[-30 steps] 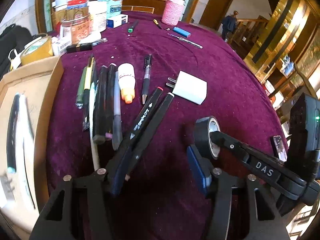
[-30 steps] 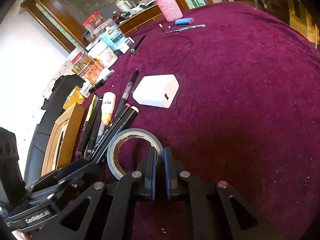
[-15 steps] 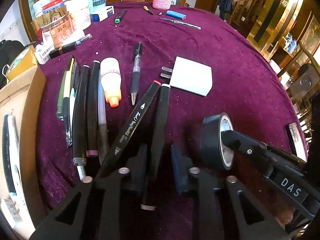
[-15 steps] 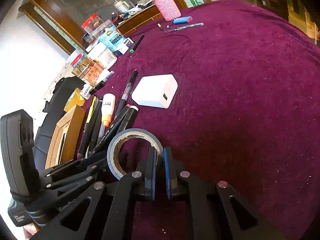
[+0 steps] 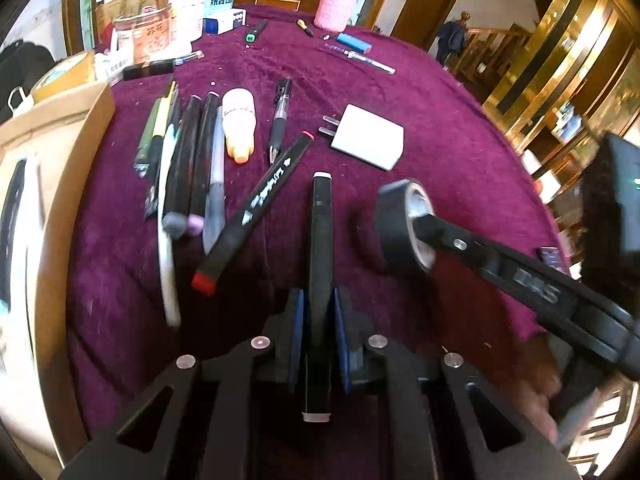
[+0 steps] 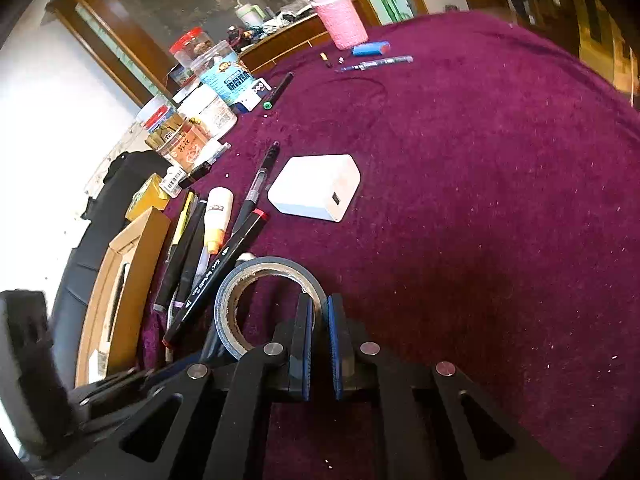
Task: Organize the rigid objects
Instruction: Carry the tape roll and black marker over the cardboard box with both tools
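My left gripper (image 5: pixel 320 308) is shut on a black marker with white caps (image 5: pixel 322 240), which points straight ahead between the blue pads. A second black marker with red caps (image 5: pixel 256 208) (image 6: pixel 216 276) lies slanted to its left. To the right, my right gripper (image 5: pixel 424 224) (image 6: pixel 319 312) is shut on the rim of a black tape roll (image 5: pixel 394 224) (image 6: pixel 240 280), which stands on edge on the purple cloth. A white charger plug (image 5: pixel 368 136) (image 6: pixel 316 186) lies beyond both.
A row of pens and markers (image 5: pixel 188 168) and a small white bottle with an orange tip (image 5: pixel 239 124) lie left of centre. A cardboard box (image 5: pixel 60 200) borders the table's left side. Jars and a pink cup (image 5: pixel 338 4) crowd the far edge.
The left gripper's jaws closed on the white-capped marker and drew it away from the red-capped one, which now lies apart. The right gripper and tape roll stayed put.
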